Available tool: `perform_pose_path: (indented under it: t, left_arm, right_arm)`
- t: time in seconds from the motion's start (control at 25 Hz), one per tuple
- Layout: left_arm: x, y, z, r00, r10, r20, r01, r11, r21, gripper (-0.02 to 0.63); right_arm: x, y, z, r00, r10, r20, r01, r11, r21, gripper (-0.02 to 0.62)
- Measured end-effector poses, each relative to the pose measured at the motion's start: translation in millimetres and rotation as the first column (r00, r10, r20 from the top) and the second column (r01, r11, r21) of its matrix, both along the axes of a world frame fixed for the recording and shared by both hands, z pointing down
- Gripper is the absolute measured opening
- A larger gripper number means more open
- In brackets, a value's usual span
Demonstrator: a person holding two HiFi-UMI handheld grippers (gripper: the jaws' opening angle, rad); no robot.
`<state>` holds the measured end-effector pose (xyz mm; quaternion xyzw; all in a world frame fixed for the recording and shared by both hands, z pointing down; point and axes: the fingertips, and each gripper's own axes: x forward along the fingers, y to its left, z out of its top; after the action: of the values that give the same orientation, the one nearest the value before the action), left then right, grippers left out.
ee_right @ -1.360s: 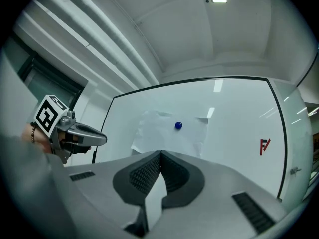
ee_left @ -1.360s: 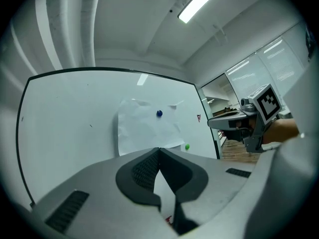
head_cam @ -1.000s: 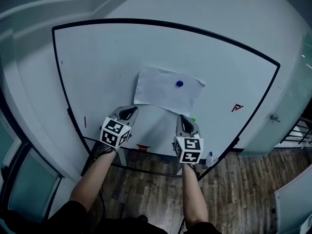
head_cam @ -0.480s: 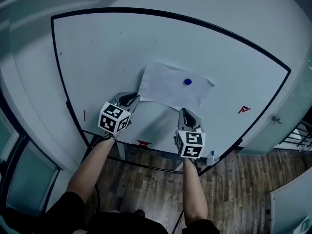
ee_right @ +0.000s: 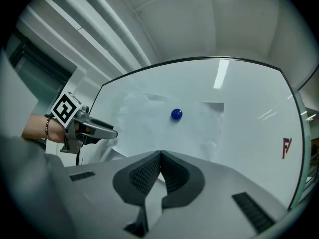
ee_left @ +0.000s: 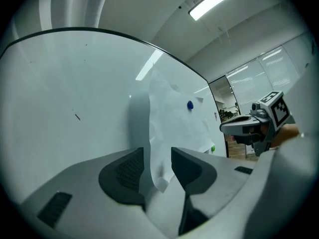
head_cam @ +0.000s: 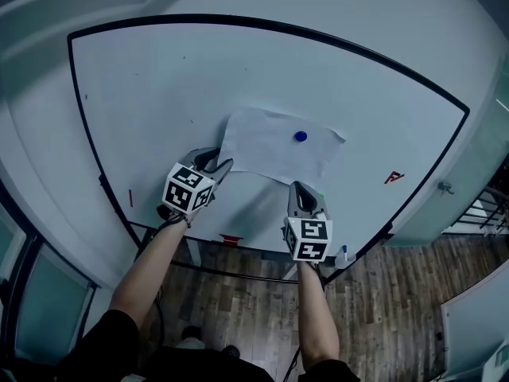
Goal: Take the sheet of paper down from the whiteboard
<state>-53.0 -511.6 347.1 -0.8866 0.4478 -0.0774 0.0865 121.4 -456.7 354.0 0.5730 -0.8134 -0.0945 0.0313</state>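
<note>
A white sheet of paper (head_cam: 270, 148) hangs on the whiteboard (head_cam: 159, 86), pinned by a blue magnet (head_cam: 300, 136). My left gripper (head_cam: 219, 164) is at the sheet's lower left corner. Its jaws are opening, and in the left gripper view (ee_left: 157, 156) that corner of the paper (ee_left: 167, 118) hangs between the pads without being pressed. My right gripper (head_cam: 304, 188) is shut, its tips at the sheet's lower edge. In the right gripper view (ee_right: 160, 156) the pads meet in front of the paper (ee_right: 144, 118), below the magnet (ee_right: 176, 114). The jaws hide the edge there.
The board's tray holds a small red thing (head_cam: 231, 239) and a spray bottle (head_cam: 343, 259). A green magnet (head_cam: 320, 196) sits beside my right gripper. A red mark (head_cam: 390, 177) is on the board at the right. Wooden floor (head_cam: 382, 309) lies below.
My left gripper has moved up and right to the sheet's lower left corner, and its jaws have opened around it. The right gripper stays shut at the lower edge.
</note>
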Motion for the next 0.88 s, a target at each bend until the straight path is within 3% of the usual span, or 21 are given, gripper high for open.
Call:
perform_pose_path:
  t: [0.16, 0.24, 0.32, 0.88]
  left_arm:
    - [5.6, -6.8, 0.0, 0.999, 0.039, 0.006, -0.039, 0.999, 0.003, 0.137]
    - [5.7, -7.1, 1.5, 0.998, 0.060, 0.003, -0.060, 0.998, 0.000, 0.046]
    - [7.8, -7.5, 2.4, 0.996, 0.091, 0.002, -0.091, 0.996, -0.008, 0.026]
    - [2.5, -8.7, -5.2, 0.980, 0.197, 0.016, -0.197, 0.980, -0.004, 0.021]
  right_arm:
    - [1.1, -9.2, -7.6, 1.000, 0.025, 0.007, -0.025, 1.000, 0.011, 0.023]
    - [-1.0, -12.9, -11.6, 0.999, 0.033, 0.003, -0.033, 0.999, 0.018, 0.023]
    - [-2.3, -17.4, -15.8, 0.999, 0.043, 0.000, -0.043, 0.999, 0.025, 0.023]
    - [-10.2, -35.5, -40.3, 0.990, 0.143, -0.021, -0.140, 0.987, 0.079, 0.025]
